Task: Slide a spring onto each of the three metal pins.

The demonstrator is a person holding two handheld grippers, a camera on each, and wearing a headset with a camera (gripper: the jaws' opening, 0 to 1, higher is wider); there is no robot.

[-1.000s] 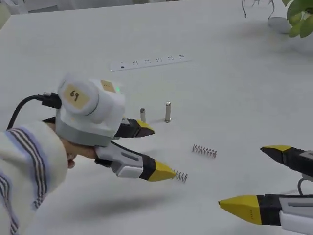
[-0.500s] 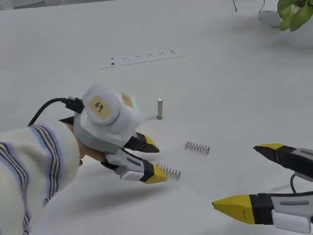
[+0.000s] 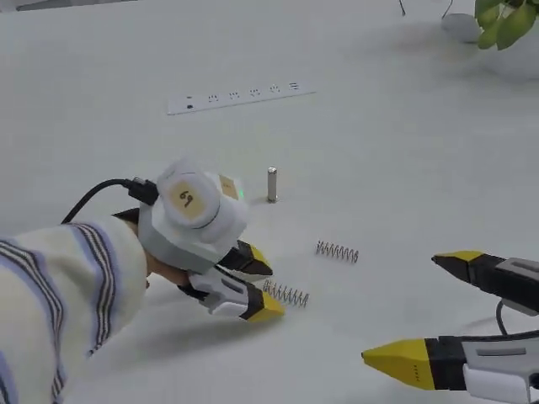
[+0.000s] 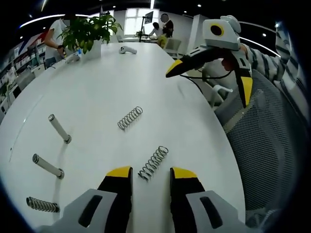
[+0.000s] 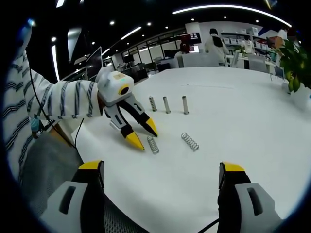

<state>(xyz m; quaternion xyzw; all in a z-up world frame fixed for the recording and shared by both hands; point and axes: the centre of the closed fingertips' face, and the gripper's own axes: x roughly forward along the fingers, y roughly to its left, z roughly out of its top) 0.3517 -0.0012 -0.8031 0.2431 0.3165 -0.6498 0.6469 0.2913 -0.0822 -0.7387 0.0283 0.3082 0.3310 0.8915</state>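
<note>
Spring (image 3: pixel 286 295) now between jaws of left gripper (image 3: pixel 271 289), narrowly parted; right gripper (image 3: pixel 402 308) wide, unmoved.

My white table (image 3: pixel 404 126) bears a spring (image 3: pixel 286 294), another spring (image 3: pixel 338 251) at its two o'clock, a pin (image 3: pixel 272 184) at twelve, and a power strip (image 3: pixel 240 97) beyond.

The left claw (image 3: pixel 265 284) is yellow-tipped; the sleeve (image 3: pixel 59 290) is striped.

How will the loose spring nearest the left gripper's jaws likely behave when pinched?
The spring is thin open-coiled wire, so it is probably very light and may squash or bow if squeezed hard. It lies on its side on the smooth white table, so a nudge from the left gripper could roll or skid it.
</note>
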